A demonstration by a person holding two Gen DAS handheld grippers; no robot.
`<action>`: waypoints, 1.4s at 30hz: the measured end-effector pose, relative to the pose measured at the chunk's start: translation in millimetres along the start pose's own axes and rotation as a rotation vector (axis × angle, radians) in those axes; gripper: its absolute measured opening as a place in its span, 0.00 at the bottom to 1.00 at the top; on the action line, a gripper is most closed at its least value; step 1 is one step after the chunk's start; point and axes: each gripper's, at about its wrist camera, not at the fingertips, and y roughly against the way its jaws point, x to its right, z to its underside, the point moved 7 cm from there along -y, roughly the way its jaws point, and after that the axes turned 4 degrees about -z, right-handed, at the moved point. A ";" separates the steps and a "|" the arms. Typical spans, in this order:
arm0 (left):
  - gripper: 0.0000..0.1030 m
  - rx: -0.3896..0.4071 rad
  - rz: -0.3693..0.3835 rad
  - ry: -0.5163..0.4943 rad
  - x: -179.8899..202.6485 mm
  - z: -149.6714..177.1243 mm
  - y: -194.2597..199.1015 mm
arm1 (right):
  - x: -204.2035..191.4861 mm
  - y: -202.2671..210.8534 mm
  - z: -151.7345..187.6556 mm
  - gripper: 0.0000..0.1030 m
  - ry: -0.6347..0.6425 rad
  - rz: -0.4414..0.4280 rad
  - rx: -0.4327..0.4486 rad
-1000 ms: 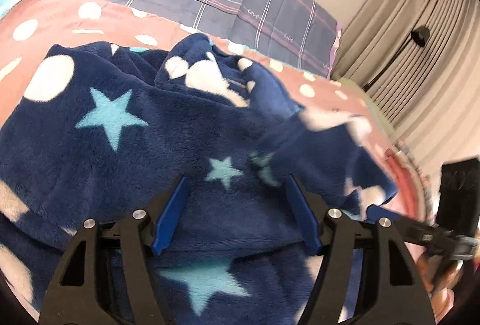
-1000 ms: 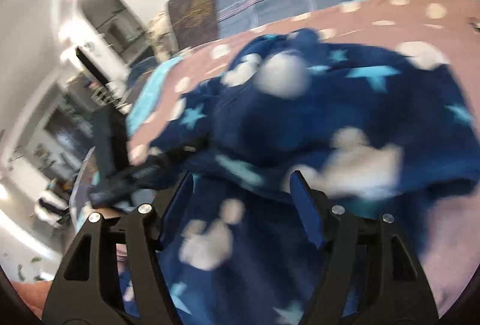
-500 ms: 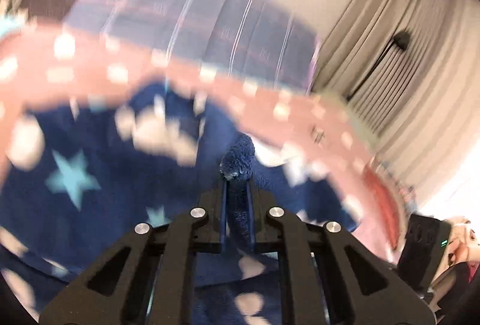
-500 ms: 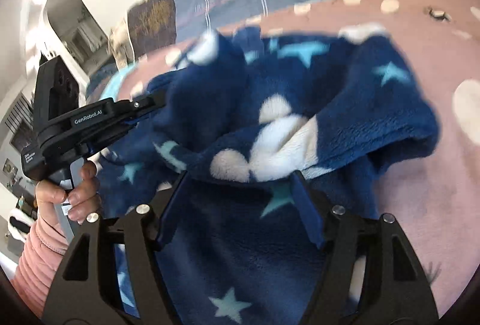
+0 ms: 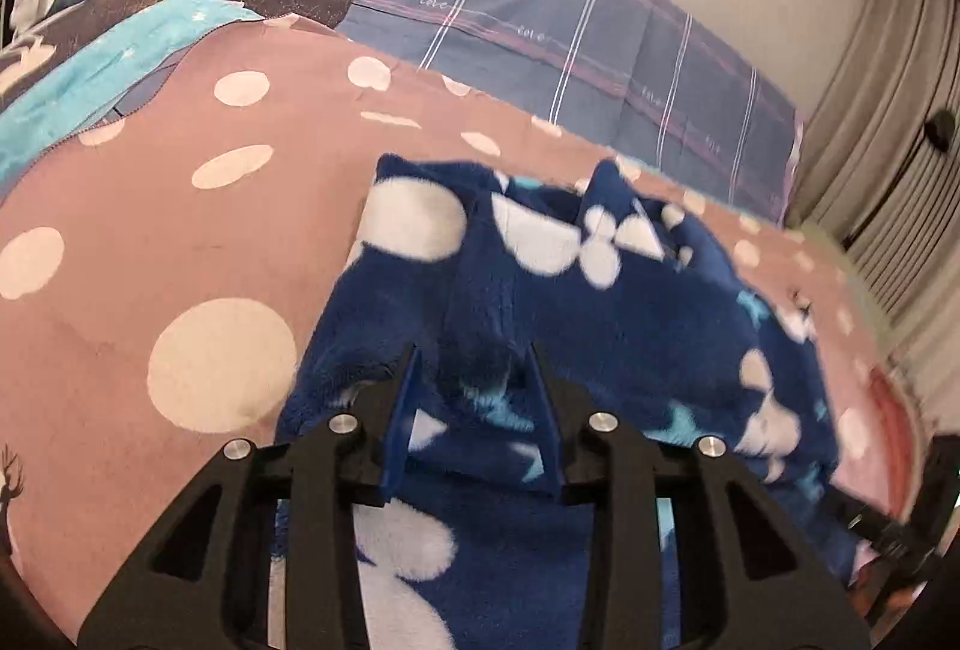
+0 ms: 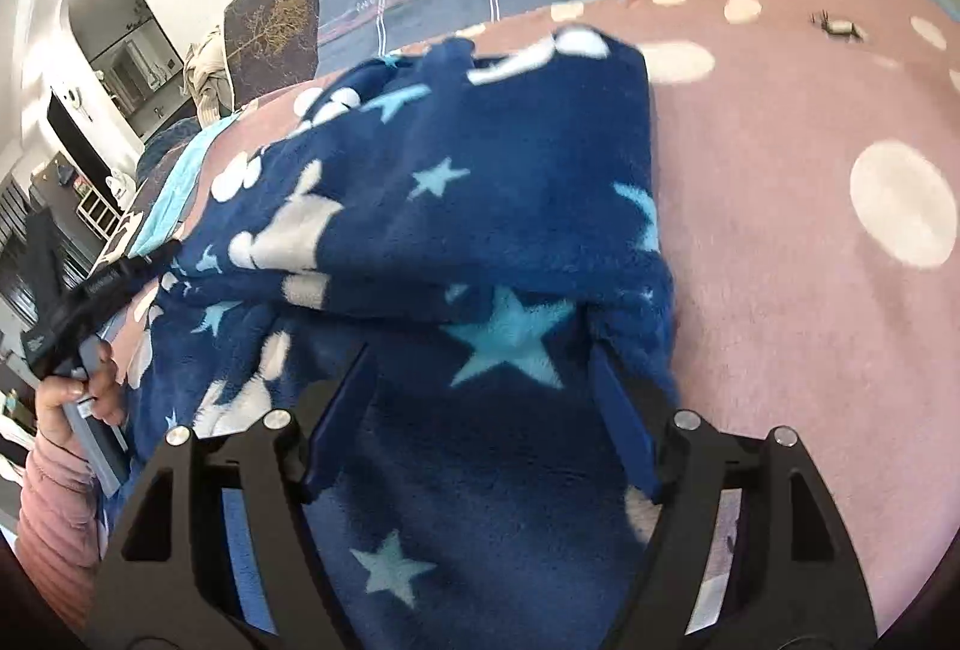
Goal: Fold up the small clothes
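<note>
Where fleece garment [image 6: 456,206] folds, right gripper [image 6: 480,368] spread, bedspread [image 6: 780,242] seemingly bare rightward

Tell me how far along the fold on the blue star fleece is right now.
One fold looks done: a layer of the blue star fleece lies doubled over the lower part, its edge crossing above the right gripper. Nothing is in hand; the left gripper and the right one are open over the fabric. The far end looks rumpled, so tidying and probably another fold remain.
</note>
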 end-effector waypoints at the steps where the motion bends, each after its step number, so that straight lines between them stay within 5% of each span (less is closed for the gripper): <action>1: 0.37 0.017 -0.008 -0.009 2.8 -5.3 1.9 | 0.2 -1.6 1.1 0.72 0.006 0.009 -0.007; 3: 0.51 0.009 -0.015 -0.044 9.2 -8.7 -3.4 | 0.1 -4.5 2.7 0.72 0.012 0.022 -0.016; 6: 0.51 -0.040 -0.078 -0.116 18.6 -7.1 -26.0 | -1.3 -5.8 4.1 0.72 0.022 0.035 -0.015; 7: 0.49 -0.061 -0.102 -0.139 20.2 -4.2 -34.0 | -1.7 -5.6 4.1 0.72 0.023 0.036 -0.014; 8: 0.17 -0.077 -0.094 -0.151 22.0 -1.6 -37.6 | -1.8 -5.3 4.2 0.72 0.023 0.036 -0.012; 9: 0.12 -0.089 -0.080 -0.155 24.1 0.0 -38.4 | -0.7 -4.6 3.4 0.72 0.020 0.034 -0.011; 14: 0.11 0.090 -0.030 -0.128 26.2 -40.8 20.5 | 6.4 28.8 -11.4 0.69 -0.016 0.071 0.089; 17: 0.14 0.100 -0.118 -0.189 13.2 -49.0 20.5 | 19.1 50.4 -18.4 0.69 -0.006 0.152 0.114; 20: 0.33 0.085 -0.207 -0.219 -0.8 -37.8 14.8 | 25.8 53.9 -15.3 0.69 -0.044 0.116 0.099; 22: 0.36 0.109 -0.157 -0.185 1.7 -37.2 21.4 | 26.3 52.6 -15.2 0.69 -0.050 0.116 0.094; 27: 0.36 0.057 -0.068 -0.210 29.1 -23.1 11.0 | 4.4 37.5 -31.1 0.32 -0.038 0.064 0.087; 31: 0.42 -0.093 -0.139 -0.313 35.7 21.1 -50.0 | -11.9 4.2 -33.8 0.33 -0.014 0.037 0.042; 33: 0.44 -0.078 -0.157 -0.328 39.9 17.2 -45.1 | 2.5 -28.2 -17.5 0.33 -0.033 0.111 -0.047; 38: 0.44 -0.078 -0.196 -0.366 40.8 21.0 -47.8 | -9.7 -27.8 -9.6 0.34 0.069 0.188 -0.052; 42: 0.44 -0.077 -0.204 -0.373 38.8 20.6 -48.0 | -10.4 -13.0 -18.6 0.34 -0.010 0.139 -0.019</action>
